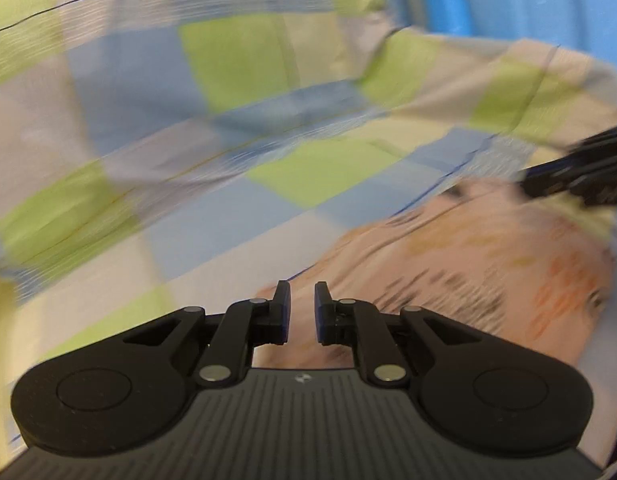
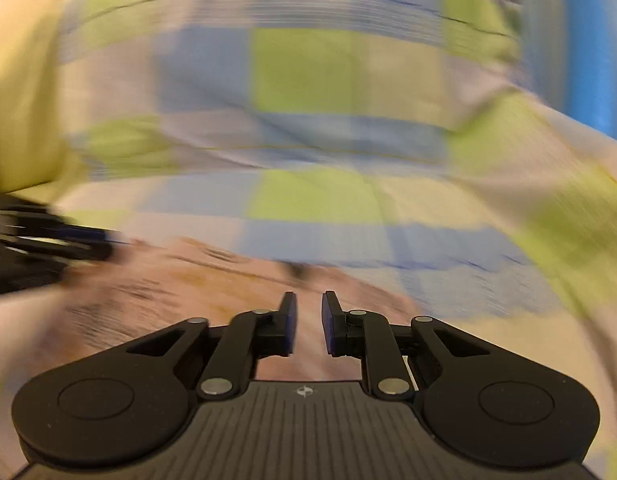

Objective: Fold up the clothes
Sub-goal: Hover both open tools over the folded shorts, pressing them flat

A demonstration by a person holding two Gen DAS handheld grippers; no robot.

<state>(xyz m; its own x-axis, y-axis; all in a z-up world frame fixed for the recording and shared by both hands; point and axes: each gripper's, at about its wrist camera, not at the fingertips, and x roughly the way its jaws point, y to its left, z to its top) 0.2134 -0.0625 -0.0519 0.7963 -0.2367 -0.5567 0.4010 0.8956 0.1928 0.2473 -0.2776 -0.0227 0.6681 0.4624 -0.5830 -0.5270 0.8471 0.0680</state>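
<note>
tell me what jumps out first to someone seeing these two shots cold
The checked sheet in green, blue and pale squares fills most of both views, smeared by motion blur. Nearer the cameras lies a pinkish garment with dark and orange print. The left hand-held gripper and right hand-held gripper each show a narrow gap between the fingers with nothing in it.

The printed garment (image 1: pixel 468 264) lies on the checked bedsheet (image 1: pixel 236 120). The sheet spreads beyond and to both sides of the garment. Above the garment, the left gripper (image 1: pixel 302 308) and right gripper (image 2: pixel 309 324) sit side by side.
</note>
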